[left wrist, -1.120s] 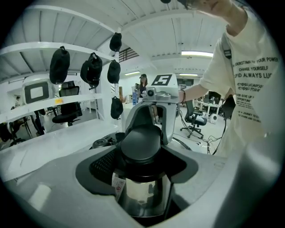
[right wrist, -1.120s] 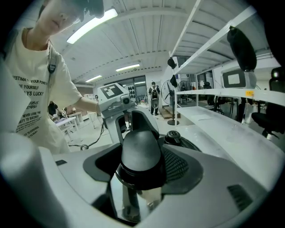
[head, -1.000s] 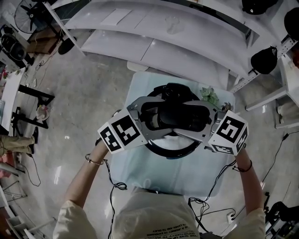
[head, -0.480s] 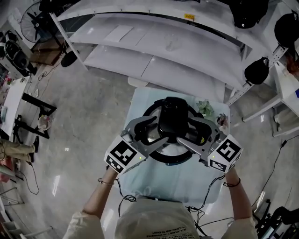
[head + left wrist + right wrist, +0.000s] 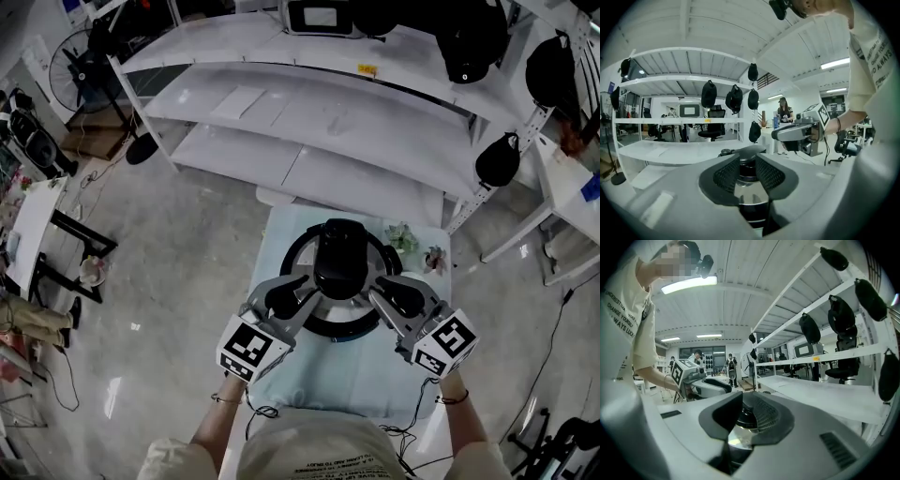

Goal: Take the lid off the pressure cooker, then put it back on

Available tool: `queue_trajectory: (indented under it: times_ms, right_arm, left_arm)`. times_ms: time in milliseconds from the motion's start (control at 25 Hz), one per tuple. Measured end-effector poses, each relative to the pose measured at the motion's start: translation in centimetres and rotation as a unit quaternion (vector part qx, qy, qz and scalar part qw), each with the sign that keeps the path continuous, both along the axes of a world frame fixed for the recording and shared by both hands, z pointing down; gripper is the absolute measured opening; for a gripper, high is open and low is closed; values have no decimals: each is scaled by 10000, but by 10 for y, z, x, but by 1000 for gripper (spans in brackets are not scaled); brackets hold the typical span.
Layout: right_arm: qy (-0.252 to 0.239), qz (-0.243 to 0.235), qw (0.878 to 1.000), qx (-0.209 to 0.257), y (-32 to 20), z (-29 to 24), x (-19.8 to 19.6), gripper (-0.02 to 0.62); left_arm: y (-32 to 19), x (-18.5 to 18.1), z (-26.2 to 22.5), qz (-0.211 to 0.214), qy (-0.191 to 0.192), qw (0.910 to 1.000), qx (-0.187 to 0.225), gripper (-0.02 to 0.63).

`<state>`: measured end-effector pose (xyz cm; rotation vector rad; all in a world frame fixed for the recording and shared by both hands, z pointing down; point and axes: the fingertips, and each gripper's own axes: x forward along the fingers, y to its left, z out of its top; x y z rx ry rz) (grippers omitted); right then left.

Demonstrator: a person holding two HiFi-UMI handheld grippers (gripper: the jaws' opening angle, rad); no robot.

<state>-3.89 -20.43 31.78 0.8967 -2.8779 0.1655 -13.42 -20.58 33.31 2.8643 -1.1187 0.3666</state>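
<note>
1. the cooker (image 5: 298, 246) is set on the tabletop (image 5: 356, 375), in front of white shelves (image 5: 309, 112). the lid (image 5: 345, 307) is seated on it, with its black handle (image 5: 339, 255) on top at the centre.
2. the left gripper (image 5: 302, 287) is held at the near left of the cooker, pointed inward over the lid's edge toward the handle. the right gripper (image 5: 382, 287) is held the same way at the near right.
3. left gripper: the jaws have just been closing and a narrow gap is left between the pads. nothing is pinched. the handle and the shiny lid are seen through the gap, ahead of the tips.
4. right gripper: the jaws have likewise just been closing and a narrow gap is left. nothing is pinched, and the handle is seen through the gap.
5. whether either gripper's tips touch the lid cannot be told.
6. a small plant (image 5: 405, 237) is noted at the far right of the tabletop, just beside the cooker.
</note>
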Motion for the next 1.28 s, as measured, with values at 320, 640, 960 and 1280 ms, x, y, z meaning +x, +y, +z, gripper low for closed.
queue_trajectory:
  times_ms: [320, 640, 960, 1280]
  right_arm:
    - [-273, 189, 9994, 44, 24, -12, 7, 31]
    - [-429, 470, 9979, 133, 41, -18, 21, 11]
    - [-604, 782, 9951, 100, 53, -20, 38, 6]
    - [-694, 1135, 9909, 192, 58, -21, 54, 6]
  left_arm:
    - [20, -2, -10, -237, 114, 9996, 47, 40]
    - [34, -8, -21, -438, 288, 9986, 75, 29]
    - [46, -15, -28, -697, 394, 9967, 137, 26]
    - [51, -27, -31, -1011, 584, 9929, 221, 26]
